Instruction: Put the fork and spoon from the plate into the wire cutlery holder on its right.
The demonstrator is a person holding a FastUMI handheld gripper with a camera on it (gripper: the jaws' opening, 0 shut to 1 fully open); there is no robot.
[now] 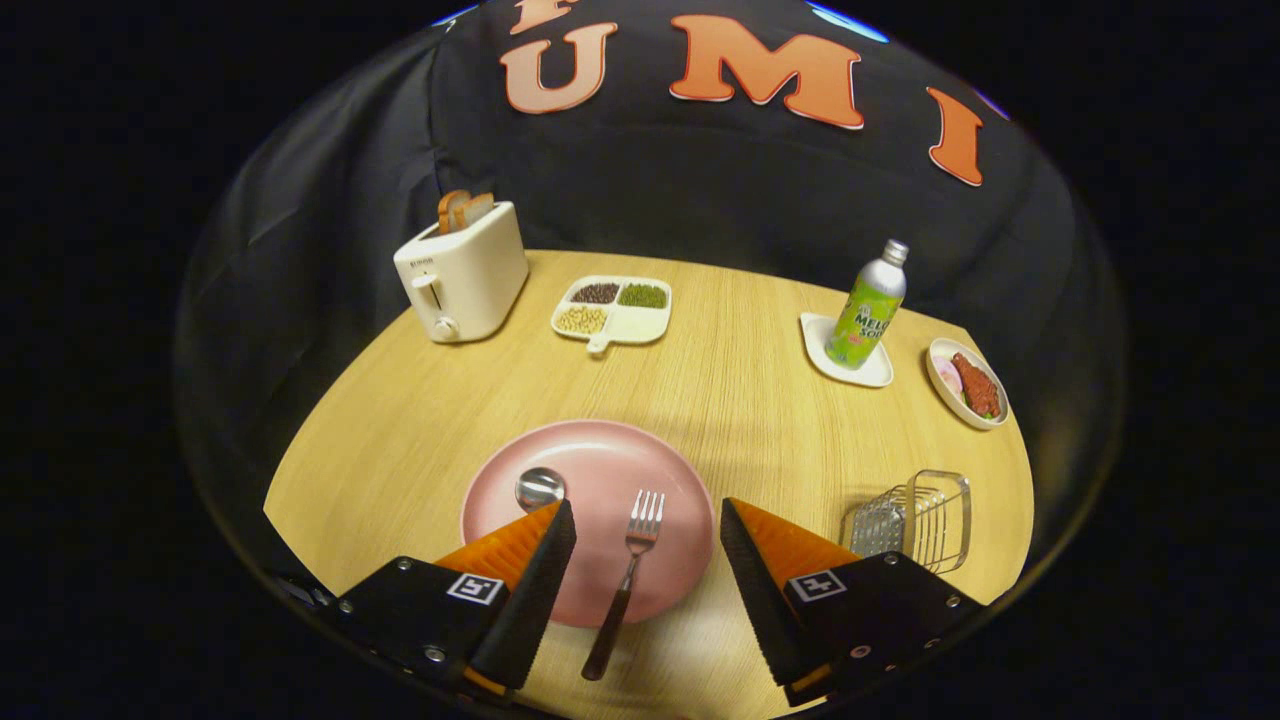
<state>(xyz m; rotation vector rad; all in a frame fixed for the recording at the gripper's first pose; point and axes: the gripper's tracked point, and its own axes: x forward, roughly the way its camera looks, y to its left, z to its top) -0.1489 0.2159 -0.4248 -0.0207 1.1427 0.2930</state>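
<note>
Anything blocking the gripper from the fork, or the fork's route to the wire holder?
Nothing visible. The gripper is open, and the fork lies between its fingers on the pink plate. Only bare table lies between the plate and the wire cutlery holder. The spoon lies beside the fork, apart.

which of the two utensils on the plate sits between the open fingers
The fork, lying between the open gripper fingers; the spoon is partly hidden behind one finger.
</note>
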